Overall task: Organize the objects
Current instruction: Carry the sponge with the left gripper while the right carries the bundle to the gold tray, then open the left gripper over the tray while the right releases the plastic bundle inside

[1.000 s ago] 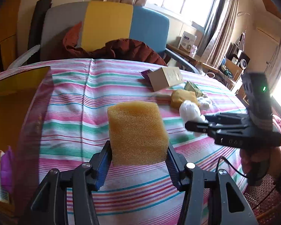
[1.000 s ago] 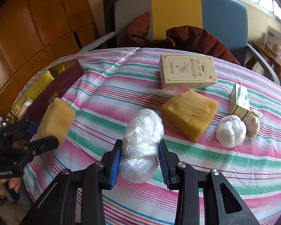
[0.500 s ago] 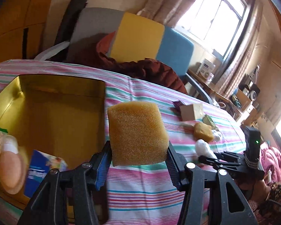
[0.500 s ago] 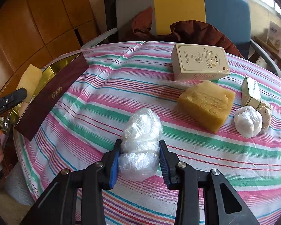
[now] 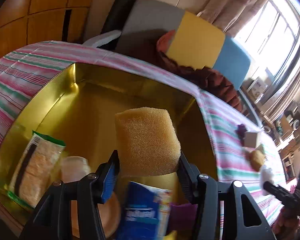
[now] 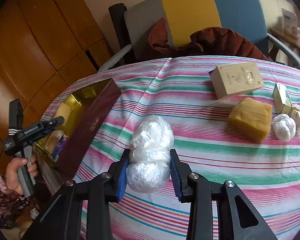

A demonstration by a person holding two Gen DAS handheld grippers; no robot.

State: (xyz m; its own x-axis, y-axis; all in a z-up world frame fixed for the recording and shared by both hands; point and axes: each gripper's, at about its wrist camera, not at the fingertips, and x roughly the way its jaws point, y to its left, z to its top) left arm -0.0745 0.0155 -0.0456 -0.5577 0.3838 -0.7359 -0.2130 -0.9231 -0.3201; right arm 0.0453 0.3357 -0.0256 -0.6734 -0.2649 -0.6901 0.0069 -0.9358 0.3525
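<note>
The left gripper has its jaws closed partway on a yellow sponge block, pinching its lower end so the foam stands up clear of the pads. It hangs above the open gold-lined box, which reads as the collecting place: inside the box, nearest the camera, lie a green-edged snack packet, a blue packet and a pale round lid or cup, too blurred to name. The sponge is over the box's bare middle, probably so it can drop without landing on those.

The right gripper has its jaws narrowed on a clear plastic-wrapped bundle, gripped at the waist between its two lobes, where the soft wrap gives the pads something to bite. The bundle is beside the box, over the striped tabletop, seemingly waiting its turn.

Farther from the box sit a cream carton, a second sponge, a small white bundle and a small greenish carton, not yet sorted. A chair with a dark red jacket stands behind the box.
</note>
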